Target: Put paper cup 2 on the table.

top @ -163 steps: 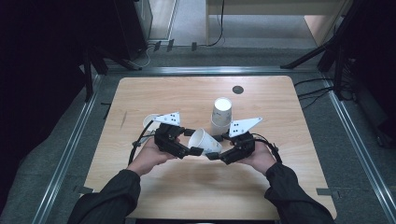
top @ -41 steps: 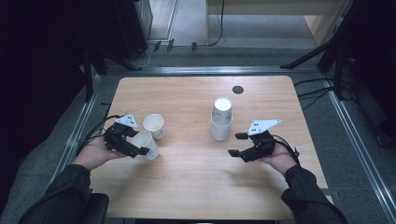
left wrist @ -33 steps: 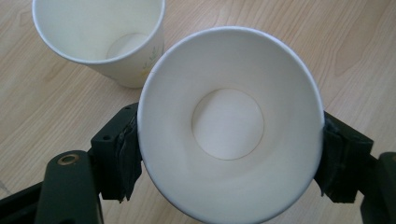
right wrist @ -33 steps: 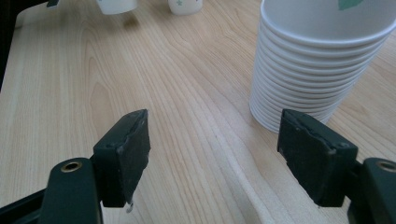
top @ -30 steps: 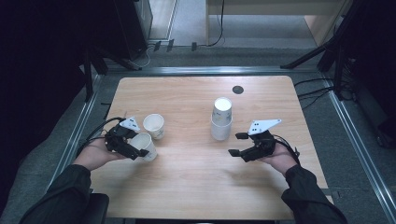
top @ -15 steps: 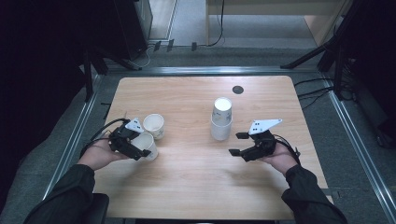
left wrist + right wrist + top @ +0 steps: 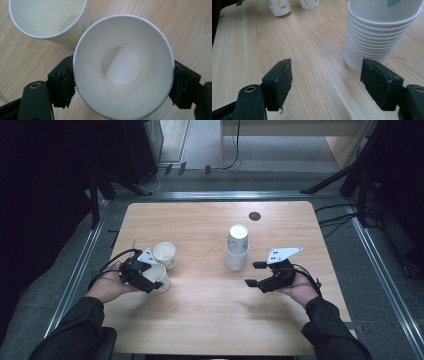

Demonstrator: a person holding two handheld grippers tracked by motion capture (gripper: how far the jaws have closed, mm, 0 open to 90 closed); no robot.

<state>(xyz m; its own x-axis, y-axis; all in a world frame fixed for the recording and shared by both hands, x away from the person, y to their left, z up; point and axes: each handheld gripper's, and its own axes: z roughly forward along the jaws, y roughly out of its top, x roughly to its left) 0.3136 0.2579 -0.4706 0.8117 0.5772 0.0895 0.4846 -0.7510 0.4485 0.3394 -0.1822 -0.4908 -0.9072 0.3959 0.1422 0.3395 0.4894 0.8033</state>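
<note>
We hold our left gripper [image 7: 150, 282] at the near left of the wooden table [image 7: 200, 330]. Between its two jaws sits a white paper cup [image 7: 123, 66], mouth up, and in the left gripper view the black pads [image 7: 65, 83] lie against the cup's wall on both sides. The jaws have just been opening a little with the cup between them, yet the pads touch it on both sides. From above the cup [image 7: 156, 276] stands on the table in front of our left hand [image 7: 107, 287].

Just beyond it, touching or nearly touching, stands a second paper cup [image 7: 164, 254], also mouth up; the left gripper view shows a green print on its side [image 7: 50, 21].

Our right gripper [image 7: 257, 274] hovers at the near right of the table with its jaws spread wide and nothing between them; the right gripper view shows bare wood between the two pads [image 7: 280, 78].

Just past that gripper, a little to its left from above, rises a stack of upturned paper cups [image 7: 237, 246], its many rims showing close in the right gripper view [image 7: 379, 30].
</note>
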